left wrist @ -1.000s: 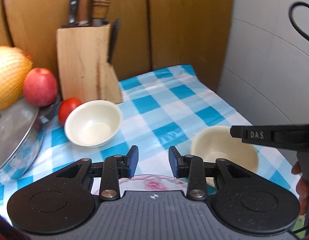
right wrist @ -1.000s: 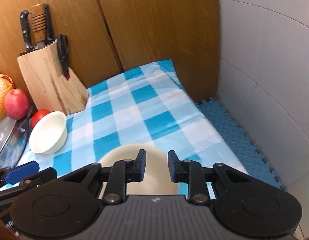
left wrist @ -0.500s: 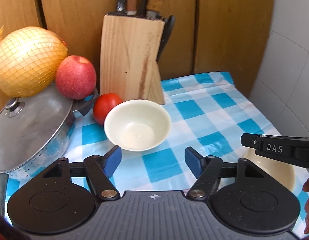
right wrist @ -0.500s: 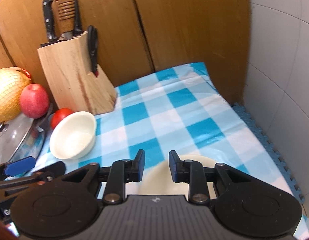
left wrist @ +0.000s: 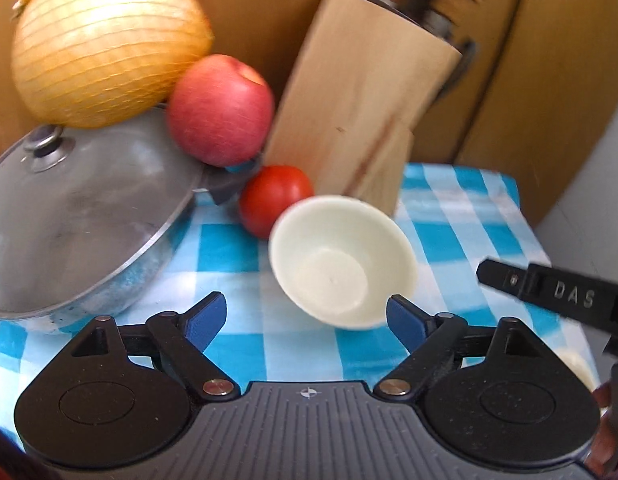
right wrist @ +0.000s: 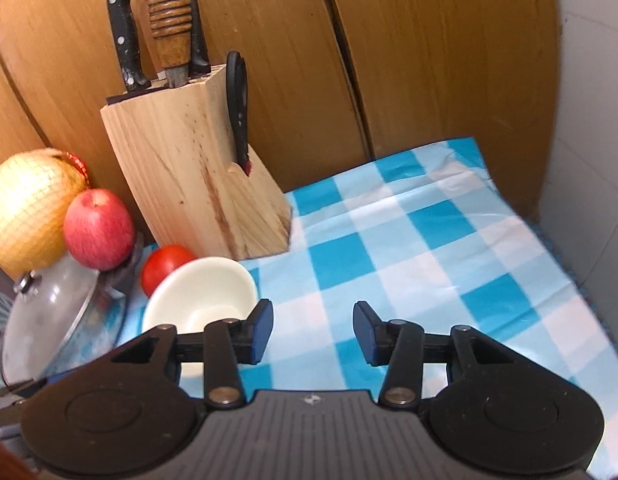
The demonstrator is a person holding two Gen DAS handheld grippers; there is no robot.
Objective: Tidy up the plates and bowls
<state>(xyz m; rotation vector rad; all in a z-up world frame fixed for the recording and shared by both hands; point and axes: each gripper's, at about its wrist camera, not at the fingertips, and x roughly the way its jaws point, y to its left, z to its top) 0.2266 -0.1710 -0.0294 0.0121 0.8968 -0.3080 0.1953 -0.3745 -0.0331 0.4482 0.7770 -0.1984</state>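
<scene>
A: What had changed in that last second?

B: Both grippers had opened. A second before, the left gripper (left wrist: 305,318) stood narrow over a flowered plate and the right gripper (right wrist: 313,330) stood narrow over a cream bowl. By this moment the left one had swung toward the other bowl (left wrist: 343,266) and spread wide, and the right one had spread about halfway

A: And the plate?

B: Gone from the left view. I judged it set down and released, but neither view showed it at this moment. Only a pale sliver at the right edge of the left view hinted at the second bowl

A: Where did the bowl sit?

B: On the checked cloth (left wrist: 233,240), touching or just beside the tomato (left wrist: 275,198), in front of the knife block (left wrist: 361,108), near the lidded pot (left wrist: 81,220). It looked tilted, though blur made that uncertain

A: Was the left gripper on it?

B: No. Its fingers flanked open space just short of the bowl, the right fingertip near the rim, holding nothing. The right gripper held nothing either, with bare cloth between its fingers and the bowl (right wrist: 201,294) off to its left

A: So what next?

B: Probably the left grasp on that bowl
</scene>
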